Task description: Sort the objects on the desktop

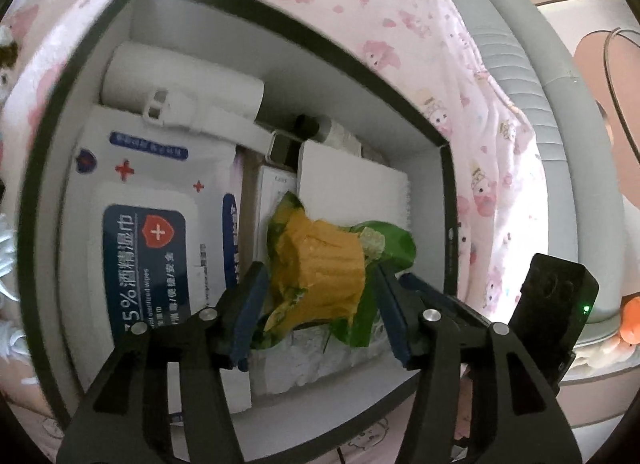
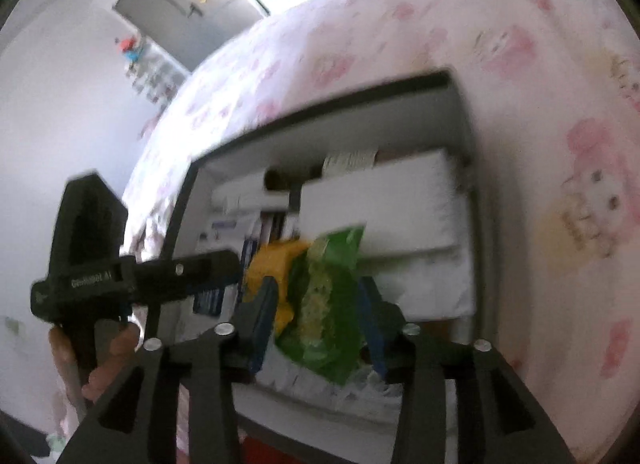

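Left wrist view: the left gripper (image 1: 320, 296) is hovering with fingers spread around, not pinching, the green-and-yellow snack packet (image 1: 320, 268), which is lying in the box (image 1: 448, 192) near its right wall.

Right wrist view: the right gripper (image 2: 320, 320) is likewise straddling the packet (image 2: 328, 304), fingers spread.

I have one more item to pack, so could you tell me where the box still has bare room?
Little is left. The black-rimmed white box shows bare floor only along its near wall, below the crumpled yellow-and-green snack packet. The white hair dryer, the blue-labelled wipes pack and the flat white carton crowd the rest. The pink-patterned bedsheet around the box is free.
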Available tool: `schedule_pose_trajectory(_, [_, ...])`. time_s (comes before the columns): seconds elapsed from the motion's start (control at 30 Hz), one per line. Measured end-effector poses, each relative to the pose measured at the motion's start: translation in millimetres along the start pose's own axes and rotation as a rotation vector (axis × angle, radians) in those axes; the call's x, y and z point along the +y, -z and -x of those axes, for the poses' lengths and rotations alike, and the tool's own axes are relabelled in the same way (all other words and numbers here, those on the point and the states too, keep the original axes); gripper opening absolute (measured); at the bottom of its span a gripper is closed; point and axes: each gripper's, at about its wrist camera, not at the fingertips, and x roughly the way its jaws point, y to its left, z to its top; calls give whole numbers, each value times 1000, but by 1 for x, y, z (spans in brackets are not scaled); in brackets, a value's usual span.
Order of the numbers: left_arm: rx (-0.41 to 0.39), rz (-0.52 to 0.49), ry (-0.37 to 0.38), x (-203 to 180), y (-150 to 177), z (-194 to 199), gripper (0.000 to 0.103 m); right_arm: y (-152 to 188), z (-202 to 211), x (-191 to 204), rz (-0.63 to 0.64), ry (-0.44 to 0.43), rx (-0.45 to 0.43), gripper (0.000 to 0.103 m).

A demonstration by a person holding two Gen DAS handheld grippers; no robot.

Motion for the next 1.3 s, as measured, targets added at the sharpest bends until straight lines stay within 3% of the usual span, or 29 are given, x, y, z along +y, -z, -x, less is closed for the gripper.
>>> schedule_pose_trajectory(0.1, [36,10,35,0,-1,-14,56,1,-15,5,36,18,51,38])
schedule_pose_trajectory(0.2, [22,-21,30,-8,1,-18,54,1,-15,11,67,-16,49,28])
schedule_pose_trajectory(0.37, [37,-29,161,-21,-2,-20,48,-4,-2,29,152,-32,-11,24])
schedule_pose_trajectory(0.57, [1,-59,80,-30,-10,-23,48,-7,2,23,129,15,-37,22])
schedule_pose_trajectory(0.77, [-25,-3,40,-8,-9,-16,49,-12,16,0,8,62,-80,24])
schedule_pose_trajectory(0.87, [13,7,26,-3,-5,-27,50,-12,9,-1,5,98,-32,28])
schedule_pose_trajectory(0.97, [16,18,46,-2,-4,-31,53,-13,-3,3,3,82,12,28])
schedule_pose_trajectory(1.17, [11,-14,17,-7,-6,-26,53,-21,-5,23,58,79,2,33])
schedule_pose_trajectory(1.3, [11,-3,14,-4,-5,-26,53,-22,-11,28,91,126,26,33])
